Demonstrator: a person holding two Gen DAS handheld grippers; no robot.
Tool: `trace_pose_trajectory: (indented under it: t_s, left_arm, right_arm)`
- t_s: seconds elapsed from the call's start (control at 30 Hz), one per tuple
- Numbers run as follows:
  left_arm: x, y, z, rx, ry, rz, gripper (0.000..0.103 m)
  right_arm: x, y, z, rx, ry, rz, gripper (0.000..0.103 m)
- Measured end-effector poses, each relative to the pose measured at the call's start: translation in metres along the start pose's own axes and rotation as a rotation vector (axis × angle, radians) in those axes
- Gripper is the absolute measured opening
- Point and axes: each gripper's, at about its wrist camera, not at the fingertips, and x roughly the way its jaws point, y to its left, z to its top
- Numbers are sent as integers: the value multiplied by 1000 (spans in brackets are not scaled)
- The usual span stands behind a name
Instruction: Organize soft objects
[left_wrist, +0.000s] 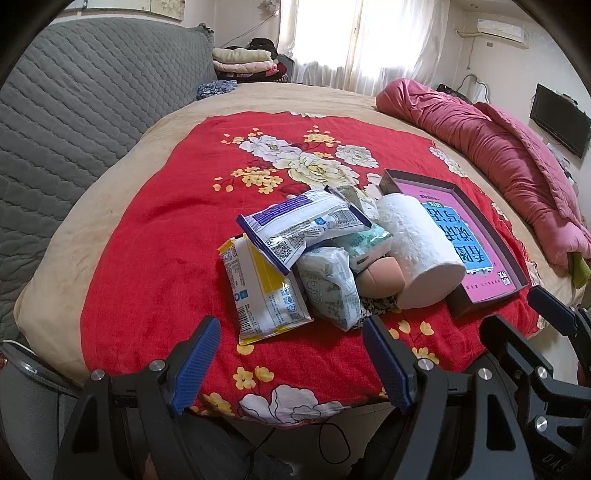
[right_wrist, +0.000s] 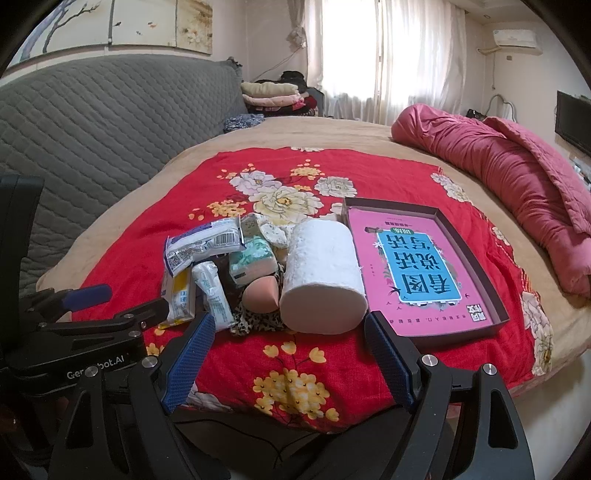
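In the middle of the frame sit one toilet roll (right_wrist: 322, 276), one box (right_wrist: 424, 273) and five soft packs. The left gripper (left_wrist: 291, 363) and right gripper (right_wrist: 290, 360) are both wide open, holding nothing.

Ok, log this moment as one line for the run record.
stage: pre-grasp | left hand-held gripper: open, empty | right hand-held gripper: open, empty | pile: tissue roll, packets, sponge beside tray | tray: holds only pink book

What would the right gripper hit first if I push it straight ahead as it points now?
Most likely the white paper roll, lying on its side straight ahead between the open fingers of the right gripper. Depth is unclear, and the leopard-print cloth lies beside it.
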Motion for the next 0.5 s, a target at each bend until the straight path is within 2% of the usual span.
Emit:
trace_pose_trajectory:
  t_s: [0.5]
  left_arm:
    - [0, 6, 1, -16, 4, -2, 78]
  right_arm:
    - [2, 3, -2, -9, 1, 12, 84]
